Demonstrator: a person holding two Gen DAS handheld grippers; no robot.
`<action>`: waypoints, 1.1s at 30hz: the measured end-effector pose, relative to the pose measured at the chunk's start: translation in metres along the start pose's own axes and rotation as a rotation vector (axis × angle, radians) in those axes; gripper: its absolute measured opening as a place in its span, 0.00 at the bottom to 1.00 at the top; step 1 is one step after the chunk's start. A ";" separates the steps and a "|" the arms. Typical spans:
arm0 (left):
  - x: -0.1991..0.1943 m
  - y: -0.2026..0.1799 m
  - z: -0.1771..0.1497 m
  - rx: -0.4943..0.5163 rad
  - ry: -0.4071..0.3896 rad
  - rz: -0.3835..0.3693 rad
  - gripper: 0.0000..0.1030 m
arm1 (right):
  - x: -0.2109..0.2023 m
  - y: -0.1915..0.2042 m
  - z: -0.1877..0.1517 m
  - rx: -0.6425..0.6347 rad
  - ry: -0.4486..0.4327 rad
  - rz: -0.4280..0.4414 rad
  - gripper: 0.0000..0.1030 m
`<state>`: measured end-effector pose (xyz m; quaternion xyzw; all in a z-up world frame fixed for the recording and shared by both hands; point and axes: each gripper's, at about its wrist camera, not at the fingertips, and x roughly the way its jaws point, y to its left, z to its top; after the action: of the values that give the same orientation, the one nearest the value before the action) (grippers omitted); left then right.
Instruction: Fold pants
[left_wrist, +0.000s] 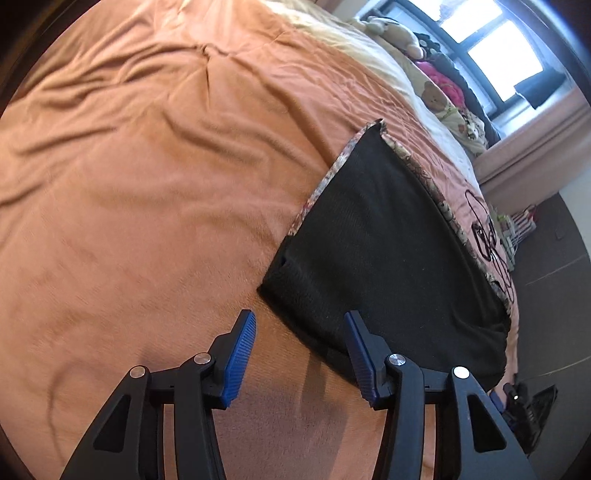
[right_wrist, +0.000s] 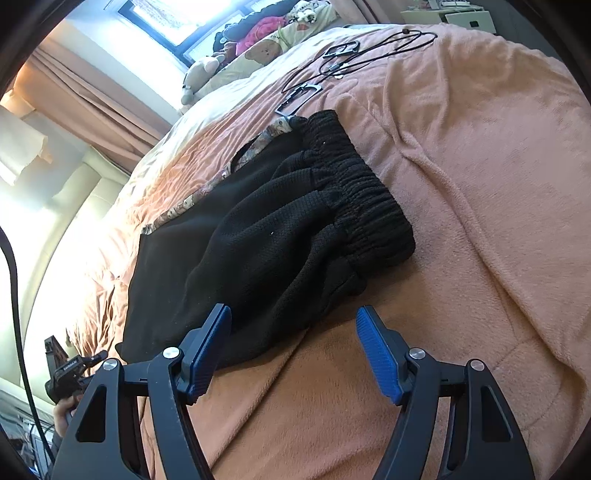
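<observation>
One pair of black pants (right_wrist: 266, 236) lies on the bed, folded into a compact stack. In the right wrist view its gathered elastic waistband (right_wrist: 362, 188) runs along the 2 o'clock side of the stack, and the flatter cloth spreads toward 8 o'clock. In the left wrist view we see the same pants (left_wrist: 388, 251) as one smooth dark panel at 3 o'clock of centre.

One patterned cloth (left_wrist: 325, 177) shows under the pants as a narrow floral border along their far edges; we cannot tell whether it is a separate item.

We count two grippers. The left gripper (left_wrist: 299, 350) has its jaws parted: nothing is pinched between them, one blue pad sits over bare blanket and the other (left_wrist: 364, 358) over the near hem of the pants; whether it touches the cloth we cannot tell. The right gripper (right_wrist: 295, 350) also has its jaws apart: one pad (right_wrist: 207, 350) overlaps the near edge of the pants, the other (right_wrist: 380, 354) stands over blanket, with no cloth clamped.

One orange blanket (left_wrist: 155, 177) covers the bed. At 1 o'clock in the right wrist view lie one tangle of black cable (right_wrist: 369, 48) and two flat metal frames (right_wrist: 301, 94), well apart from the pants. At 12 o'clock: one heap of soft toys and pillows (right_wrist: 258, 40) below one window (right_wrist: 177, 18).

One hand (right_wrist: 64, 410) appears at 8 o'clock, holding a gripper handle.
</observation>
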<state>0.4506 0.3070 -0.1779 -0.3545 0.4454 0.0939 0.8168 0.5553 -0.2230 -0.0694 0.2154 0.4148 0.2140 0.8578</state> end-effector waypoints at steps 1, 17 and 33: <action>0.005 0.001 -0.001 -0.006 0.006 -0.005 0.51 | 0.002 0.000 0.000 0.006 0.003 0.003 0.67; 0.037 0.018 -0.001 -0.142 -0.066 -0.101 0.46 | 0.038 -0.005 0.003 0.065 -0.002 0.009 0.62; -0.005 -0.005 0.010 -0.080 -0.164 -0.062 0.09 | 0.029 0.008 0.006 0.093 -0.086 0.038 0.08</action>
<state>0.4561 0.3107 -0.1683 -0.3915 0.3618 0.1151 0.8382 0.5748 -0.2019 -0.0802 0.2717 0.3830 0.2015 0.8596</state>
